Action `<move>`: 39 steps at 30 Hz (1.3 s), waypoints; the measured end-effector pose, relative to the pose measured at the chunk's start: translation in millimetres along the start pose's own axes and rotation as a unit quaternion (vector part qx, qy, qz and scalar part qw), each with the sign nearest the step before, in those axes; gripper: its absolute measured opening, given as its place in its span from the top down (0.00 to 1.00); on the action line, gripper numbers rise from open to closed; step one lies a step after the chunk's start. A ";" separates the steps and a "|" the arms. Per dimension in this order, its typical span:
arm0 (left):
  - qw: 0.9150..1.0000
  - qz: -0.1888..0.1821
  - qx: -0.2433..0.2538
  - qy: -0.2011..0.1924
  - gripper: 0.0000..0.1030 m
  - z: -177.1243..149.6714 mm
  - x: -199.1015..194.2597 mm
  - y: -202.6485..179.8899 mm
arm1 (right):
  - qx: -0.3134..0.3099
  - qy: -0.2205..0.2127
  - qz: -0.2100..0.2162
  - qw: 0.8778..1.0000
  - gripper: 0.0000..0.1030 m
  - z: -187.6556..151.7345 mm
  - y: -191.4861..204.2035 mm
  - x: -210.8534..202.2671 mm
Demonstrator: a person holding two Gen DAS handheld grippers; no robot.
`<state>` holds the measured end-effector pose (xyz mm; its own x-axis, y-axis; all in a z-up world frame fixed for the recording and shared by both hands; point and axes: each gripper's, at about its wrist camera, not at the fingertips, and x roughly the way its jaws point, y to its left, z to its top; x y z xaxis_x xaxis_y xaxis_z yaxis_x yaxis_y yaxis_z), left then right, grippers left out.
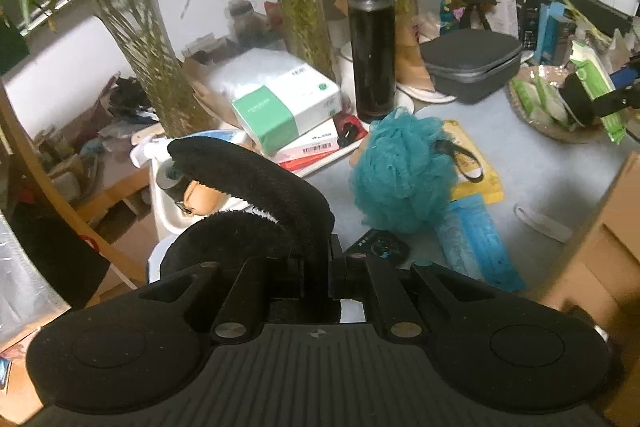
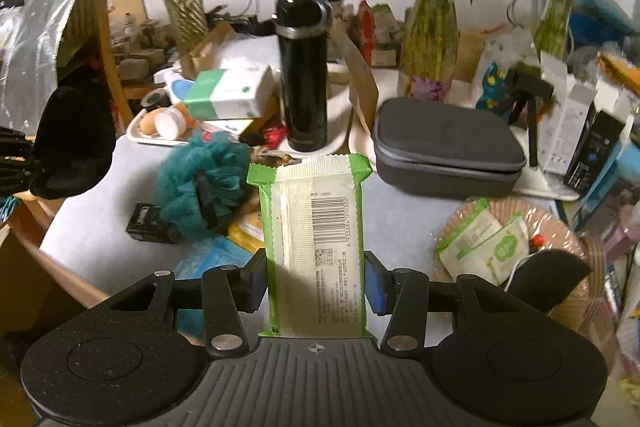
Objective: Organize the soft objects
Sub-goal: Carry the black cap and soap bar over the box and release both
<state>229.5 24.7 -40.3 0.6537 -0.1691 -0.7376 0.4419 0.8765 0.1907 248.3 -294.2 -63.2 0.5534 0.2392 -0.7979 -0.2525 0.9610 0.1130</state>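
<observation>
Left gripper [image 1: 326, 251]: its fingers are mostly hidden behind the black fuzzy plush item [image 1: 256, 187] pinched between them, nearly closed, plush arching up and left of the fingers, its lower end cut off behind the gripper body. Right gripper [image 2: 316, 283]: blue-padded fingers [image 2: 374, 283] clamp a flat green-and-white barcoded wipes packet [image 2: 316, 247] by its long edges, packet standing forward past the tips, bottom hidden by the body. Teal mesh bath pouf [image 1: 400, 171] lies on the light table [image 1: 540, 163] just ahead of the left fingers.
</observation>
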 end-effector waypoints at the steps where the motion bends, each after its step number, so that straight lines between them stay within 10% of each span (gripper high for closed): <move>1: 1.000 0.001 0.000 -0.002 0.91 0.1 -6.7 -1.4 | -0.002 -0.002 0.001 1.000 0.51 -0.2 1.6 -6.3; 19: 0.991 -0.071 0.067 -0.092 0.91 -4.0 -144.2 -66.8 | -0.032 -0.042 0.038 0.998 0.51 -14.8 39.8 -99.8; 32: 0.978 -0.138 0.143 -0.064 0.90 -37.7 -133.4 -134.3 | -0.035 -0.041 0.053 0.997 0.51 -39.9 54.9 -129.0; 39: 0.981 -0.157 0.109 -0.045 0.59 -55.2 -120.2 -142.6 | -0.021 -0.027 0.063 0.997 0.51 -48.6 57.8 -129.4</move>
<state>54.0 -55.1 -14.6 0.5119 -0.4631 -0.7236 0.7442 0.6597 0.1043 123.5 -276.3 17.8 0.5563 0.3668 -0.7456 -0.3559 0.9160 0.1851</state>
